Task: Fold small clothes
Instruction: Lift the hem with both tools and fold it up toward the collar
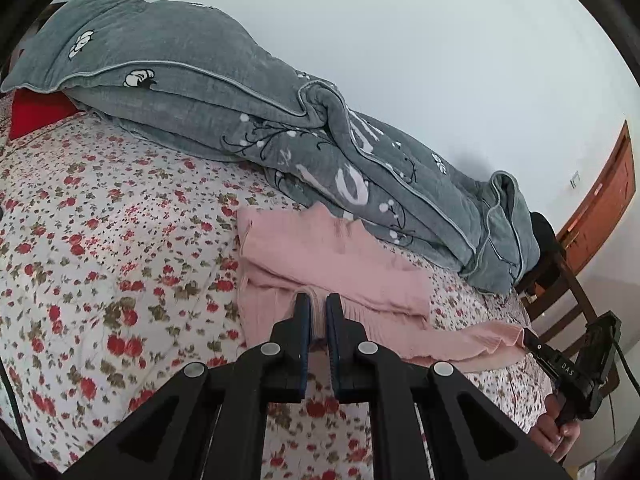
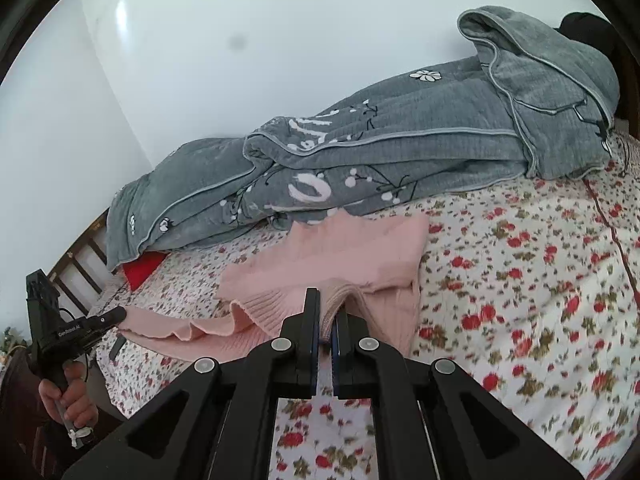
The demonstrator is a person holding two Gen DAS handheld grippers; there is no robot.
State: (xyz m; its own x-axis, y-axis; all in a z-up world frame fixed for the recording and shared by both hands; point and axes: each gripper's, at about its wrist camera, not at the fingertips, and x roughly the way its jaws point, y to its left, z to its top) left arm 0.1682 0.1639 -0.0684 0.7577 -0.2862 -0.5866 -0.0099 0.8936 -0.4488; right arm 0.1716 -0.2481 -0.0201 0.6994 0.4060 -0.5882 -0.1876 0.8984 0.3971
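Observation:
A pink knit sweater [image 1: 332,256] lies partly folded on the floral bed sheet [image 1: 120,240], in front of a grey quilt. My left gripper [image 1: 318,302] is shut on the ribbed hem of the sweater, lifted off the sheet. In that same view my right gripper [image 1: 528,338] pinches the other end of the hem at the right. The right wrist view shows my right gripper [image 2: 326,308] shut on a bunched fold of the sweater [image 2: 360,252]. The left gripper [image 2: 118,315] holds the stretched hem at the far left, with a hand [image 2: 68,396] around its handle.
A rolled grey quilt [image 1: 240,100] runs along the wall behind the sweater. A red pillow [image 1: 36,112] peeks out under one end. A dark wooden chair [image 1: 560,280] and an orange door [image 1: 608,200] stand past the bed's end. A slatted headboard [image 2: 80,264] closes the other end.

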